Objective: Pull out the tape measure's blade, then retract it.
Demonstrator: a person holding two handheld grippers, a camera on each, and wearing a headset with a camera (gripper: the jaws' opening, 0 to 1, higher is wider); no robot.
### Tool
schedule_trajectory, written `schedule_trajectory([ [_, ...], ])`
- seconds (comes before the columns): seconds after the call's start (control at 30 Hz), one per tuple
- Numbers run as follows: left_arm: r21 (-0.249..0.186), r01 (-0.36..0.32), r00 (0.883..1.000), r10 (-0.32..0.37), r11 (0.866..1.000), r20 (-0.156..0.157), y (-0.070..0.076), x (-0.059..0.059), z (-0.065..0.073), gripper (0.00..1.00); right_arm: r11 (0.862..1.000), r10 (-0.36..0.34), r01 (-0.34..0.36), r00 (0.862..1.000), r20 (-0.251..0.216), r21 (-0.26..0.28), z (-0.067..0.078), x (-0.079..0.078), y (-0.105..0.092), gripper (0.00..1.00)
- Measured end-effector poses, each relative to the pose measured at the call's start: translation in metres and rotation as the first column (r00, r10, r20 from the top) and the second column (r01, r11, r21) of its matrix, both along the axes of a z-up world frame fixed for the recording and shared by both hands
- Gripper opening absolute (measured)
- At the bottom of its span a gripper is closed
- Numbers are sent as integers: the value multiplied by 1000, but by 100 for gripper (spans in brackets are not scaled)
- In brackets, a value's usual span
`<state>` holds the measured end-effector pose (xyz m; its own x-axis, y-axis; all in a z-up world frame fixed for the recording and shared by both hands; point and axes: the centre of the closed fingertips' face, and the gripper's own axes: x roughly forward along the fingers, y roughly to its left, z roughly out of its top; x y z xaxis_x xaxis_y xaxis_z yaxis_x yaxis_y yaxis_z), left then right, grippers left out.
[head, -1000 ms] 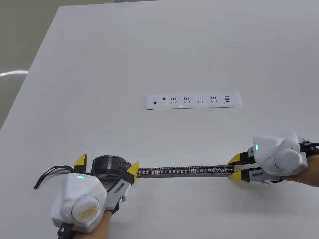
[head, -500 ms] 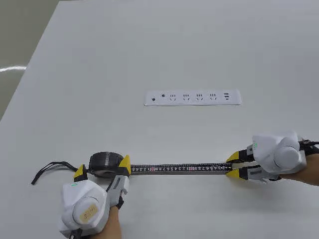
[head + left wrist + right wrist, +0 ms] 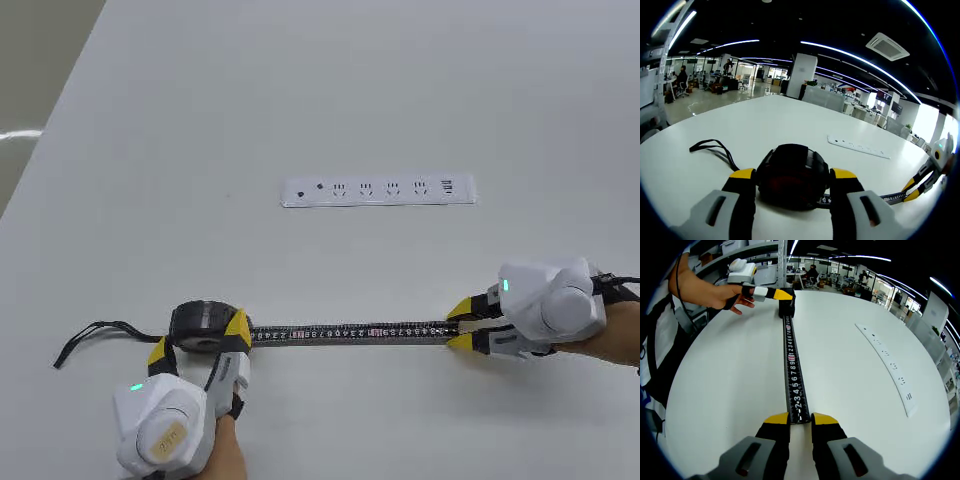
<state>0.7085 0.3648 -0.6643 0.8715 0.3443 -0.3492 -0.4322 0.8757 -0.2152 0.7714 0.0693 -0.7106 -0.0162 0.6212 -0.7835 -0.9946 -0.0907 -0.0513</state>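
Narrowed since 1 s ago, my left gripper (image 3: 198,336) clamps the round black tape-measure case (image 3: 205,318), my right gripper (image 3: 460,325) at 3 o'clock pinching its black numbered blade (image 3: 350,331), best fed back straight and slowly.

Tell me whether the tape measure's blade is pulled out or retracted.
Out. The blade stretches across the table from the case in the left gripper to the right gripper, shut on its end.

The blade (image 3: 350,331) tip hides inside the right tongs (image 3: 460,325) at 3 o'clock; the left tongs (image 3: 198,338) cover part of the tape measure (image 3: 203,317).
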Motion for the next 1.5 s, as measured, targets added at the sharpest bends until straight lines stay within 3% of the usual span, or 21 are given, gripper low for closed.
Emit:
schedule_trajectory([
  [0.23, 27, 25, 1000, -25, 999, -1, 1, 3, -1, 59, 1000, -5, 5, 1000, -1, 3, 0, 0, 0, 15],
  [0.33, -1, 18, 1000, -18, 1000, 4, 1, 4, -3, 59, 1000, -6, 6, 1000, -2, 3, 0, 1, 0, 15],
  [0.67, -21, 28, 1000, -27, 999, 7, 0, 2, -5, 59, 1000, -11, 11, 1000, -3, 13, -1, -1, 0, 15],
  [1.5, -16, 43, 999, -43, 999, -10, 0, 2, -5, 56, 999, -19, 19, 1000, -12, 40, 0, -2, 0, 13],
])
